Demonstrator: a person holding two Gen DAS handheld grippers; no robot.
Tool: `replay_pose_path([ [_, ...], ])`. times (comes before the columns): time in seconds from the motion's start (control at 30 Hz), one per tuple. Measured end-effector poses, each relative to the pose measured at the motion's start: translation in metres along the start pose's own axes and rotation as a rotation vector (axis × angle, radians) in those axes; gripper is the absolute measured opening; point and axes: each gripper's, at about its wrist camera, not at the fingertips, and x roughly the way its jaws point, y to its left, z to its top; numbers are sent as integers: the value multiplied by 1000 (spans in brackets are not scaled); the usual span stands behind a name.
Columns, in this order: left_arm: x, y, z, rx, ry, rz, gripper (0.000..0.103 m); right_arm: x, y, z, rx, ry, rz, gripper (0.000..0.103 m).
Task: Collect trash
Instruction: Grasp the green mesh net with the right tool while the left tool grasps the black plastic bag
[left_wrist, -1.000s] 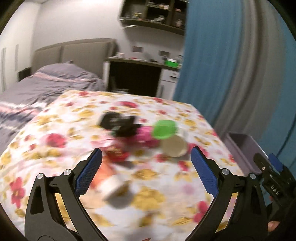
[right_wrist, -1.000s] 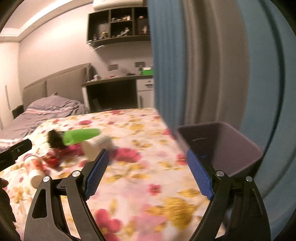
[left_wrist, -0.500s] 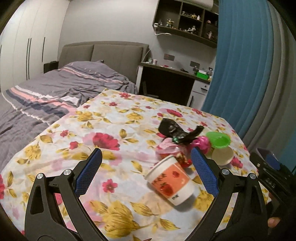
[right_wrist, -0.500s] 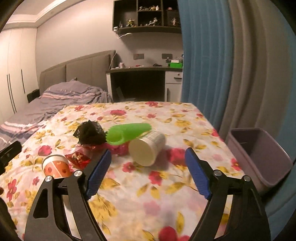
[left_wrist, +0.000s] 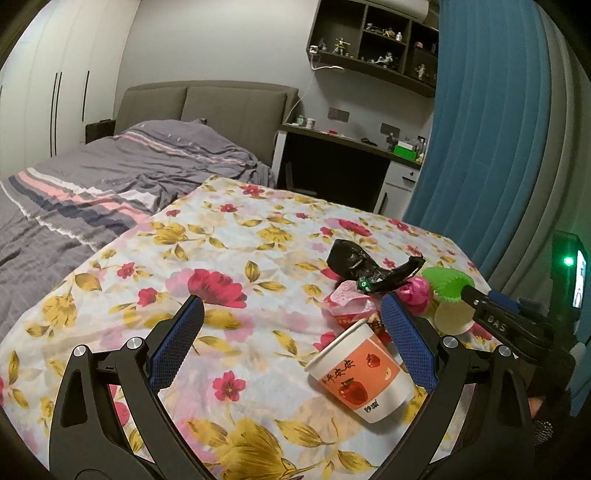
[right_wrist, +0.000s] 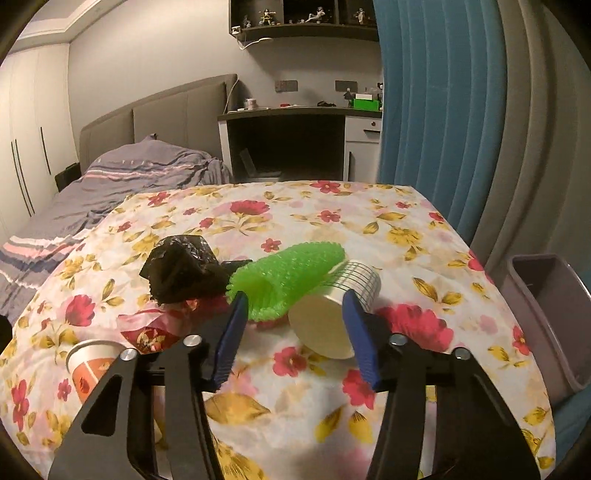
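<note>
Trash lies in a heap on the floral tablecloth. An orange-and-white paper cup lies on its side by my left gripper's right finger; it also shows in the right wrist view. My left gripper is open and empty. A white paper cup lies on its side, its base between my right gripper's open fingers. A green foam sleeve, a black plastic bag and a red wrapper lie beside it.
A grey bin stands off the table's right edge, below the blue curtain. A bed is to the left and a desk at the back. The right gripper shows at the left wrist view's right edge.
Both grippers have come closer to the heap. The right gripper's fingers have narrowed and now flank the white cup's base. The left view has steadied beside the orange cup.
</note>
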Motion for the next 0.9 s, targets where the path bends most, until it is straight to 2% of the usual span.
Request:
replay_pose_path([
  [0.1,2,-1,0,3,0,-8,95,8,1,3,10,14,5,38],
  [0.2,4,-4,0,11,3,-17,95,12,2,3,3,22,3,18],
  [0.4,8,-21,1,51,-2,-54,95,8,2,2,-18,-8,2,8],
  [0.73,39,-61,15,108,45,-163,94,-25,-13,6,7,-111,20,7],
  [0.9,68,-85,20,165,93,-175,85,-42,-24,2,29,-136,40,7],
])
